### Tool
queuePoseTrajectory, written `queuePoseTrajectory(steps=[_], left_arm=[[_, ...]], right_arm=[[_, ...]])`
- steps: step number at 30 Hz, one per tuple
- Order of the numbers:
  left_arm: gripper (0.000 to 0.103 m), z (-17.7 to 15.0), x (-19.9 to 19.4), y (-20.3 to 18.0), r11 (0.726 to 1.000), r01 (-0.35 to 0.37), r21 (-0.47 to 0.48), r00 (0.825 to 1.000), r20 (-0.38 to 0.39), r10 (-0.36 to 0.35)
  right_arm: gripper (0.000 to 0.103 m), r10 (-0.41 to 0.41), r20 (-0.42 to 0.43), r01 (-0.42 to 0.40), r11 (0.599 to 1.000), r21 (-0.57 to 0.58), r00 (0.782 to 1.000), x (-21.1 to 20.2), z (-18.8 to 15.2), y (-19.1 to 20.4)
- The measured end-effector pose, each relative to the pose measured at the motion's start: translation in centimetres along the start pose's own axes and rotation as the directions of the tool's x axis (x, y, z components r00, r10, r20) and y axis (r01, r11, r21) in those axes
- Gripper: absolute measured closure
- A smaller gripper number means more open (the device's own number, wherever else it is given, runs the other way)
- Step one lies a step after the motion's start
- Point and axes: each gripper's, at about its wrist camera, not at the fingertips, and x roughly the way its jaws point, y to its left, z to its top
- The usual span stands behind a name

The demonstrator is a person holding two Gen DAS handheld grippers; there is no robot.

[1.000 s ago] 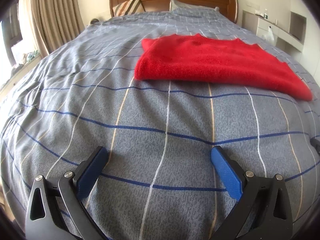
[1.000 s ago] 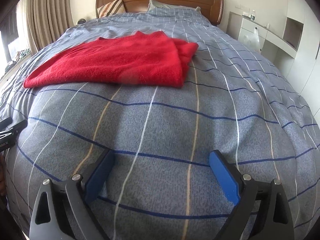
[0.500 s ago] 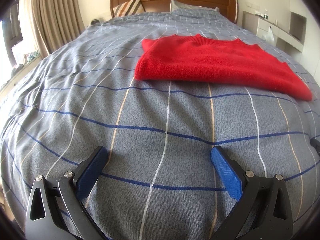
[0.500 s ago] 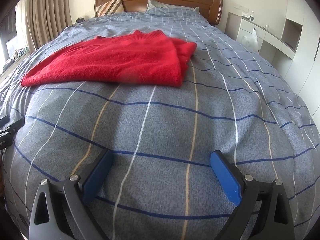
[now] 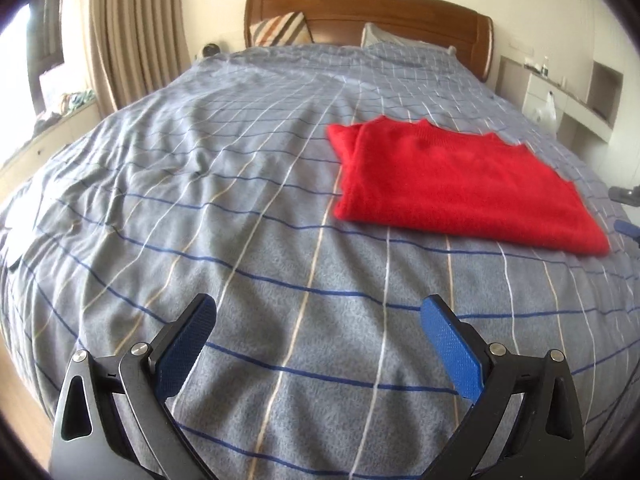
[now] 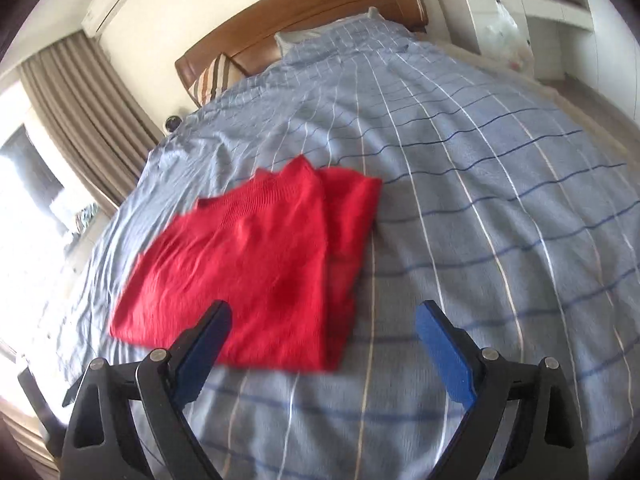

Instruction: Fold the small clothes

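Note:
A red knitted sweater point(image 5: 452, 184) lies folded flat on the grey checked bedspread point(image 5: 240, 208), ahead and to the right in the left wrist view. It also shows in the right wrist view point(image 6: 260, 264), just beyond the fingertips and to the left. My left gripper point(image 5: 318, 316) is open and empty above bare bedspread, well short of the sweater. My right gripper point(image 6: 324, 320) is open and empty, raised above the sweater's near right corner. A part of the right gripper point(image 5: 628, 228) shows at the right edge of the left wrist view.
A wooden headboard point(image 5: 360, 12) with a striped pillow point(image 5: 280, 32) stands at the far end. Curtains point(image 5: 132, 32) hang on the left. White shelving with a plastic bag point(image 6: 508, 36) stands to the right of the bed.
Both grippers have risen and tipped, so the bed shows from higher up. The right gripper has moved forward to the sweater's near right corner and rolled. The sweater lies as before.

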Motion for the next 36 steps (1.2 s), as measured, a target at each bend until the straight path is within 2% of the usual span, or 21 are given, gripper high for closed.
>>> queuePoseTrajectory(steps=[3,5,6,7,9,10,12,16,20,23,26,29,31,32,34,36], left_arm=[[0.001,-1.8,0.2,1.2,0.999,0.009,-0.046,1.0,-0.011,-0.01],[0.001,-2.5,0.2,1.6,0.999,0.0,-0.046,0.999,-0.032,-0.002],[0.001,-2.3,0.1,1.8,0.999,0.002,-0.044,0.999,-0.034,-0.004],[0.001,-2.1,-0.3,2.0,0.999,0.0,-0.045,1.0,-0.019,-0.001],[0.001,-1.7,-1.1,2.8,0.998,-0.016,-0.058,1.0,0.025,0.018],[0.001,-1.6,-1.3,3.3,0.997,-0.023,-0.071,0.999,0.038,0.026],[0.001,-1.3,-1.2,4.2,0.994,-0.035,-0.102,0.998,0.044,0.04],[0.001,-0.7,-0.7,5.9,0.987,-0.054,-0.151,0.997,0.043,0.061],[0.001,-0.6,-0.7,7.3,0.978,-0.107,-0.178,0.992,0.053,0.118],[0.001,-0.7,-0.3,8.2,0.973,-0.122,-0.198,0.991,0.03,0.131],[0.001,-0.7,0.1,8.7,0.967,-0.134,-0.216,0.99,0.015,0.14],[0.001,-0.7,0.4,9.0,0.965,-0.138,-0.221,0.99,0.002,0.142],[0.001,-0.8,0.6,9.0,0.966,-0.14,-0.218,0.99,-0.008,0.142],[0.001,-0.8,0.7,8.9,0.966,-0.143,-0.215,0.99,-0.014,0.143],[0.001,-0.9,0.9,8.9,0.966,-0.146,-0.213,0.989,-0.026,0.144],[0.001,-0.9,1.1,9.0,0.966,-0.15,-0.211,0.989,-0.033,0.146]], right_arm=[[0.026,0.029,-0.084,-0.025,0.998,0.053,0.996,4.3,1.6,-0.7],[0.028,0.089,-0.159,-0.08,0.995,0.065,0.983,7.2,1.4,0.0],[0.042,0.059,-0.197,-0.052,0.998,0.037,0.979,8.3,1.3,0.7],[0.066,-0.004,-0.202,0.0,1.0,-0.017,0.979,8.6,1.3,1.7],[0.093,-0.026,-0.175,0.018,0.999,-0.051,0.984,7.8,2.2,3.6],[0.093,-0.028,-0.158,0.019,0.998,-0.058,0.987,7.1,2.9,4.8],[0.093,0.017,-0.13,-0.028,0.996,-0.08,0.991,5.7,4.2,8.0],[0.093,0.107,-0.149,-0.133,0.975,-0.177,0.983,5.5,5.8,16.4],[0.093,0.146,-0.204,-0.199,0.941,-0.272,0.968,8.6,4.6,24.7],[0.093,0.134,-0.241,-0.209,0.923,-0.323,0.961,11.6,2.2,28.3],[0.092,0.1,-0.271,-0.191,0.923,-0.333,0.957,14.8,-0.5,30.1],[0.082,0.156,-0.335,-0.245,0.939,-0.241,0.929,17.5,-2.6,30.0],[0.055,0.245,-0.374,-0.314,0.94,-0.134,0.894,18.2,-3.5,29.4],[0.051,0.28,-0.375,-0.341,0.934,-0.107,0.884,18.0,-3.7,29.3],[0.051,0.319,-0.367,-0.386,0.914,-0.124,0.874,16.7,-3.7,29.6],[0.051,0.331,-0.341,-0.407,0.895,-0.182,0.88,14.7,-3.5,29.7]])
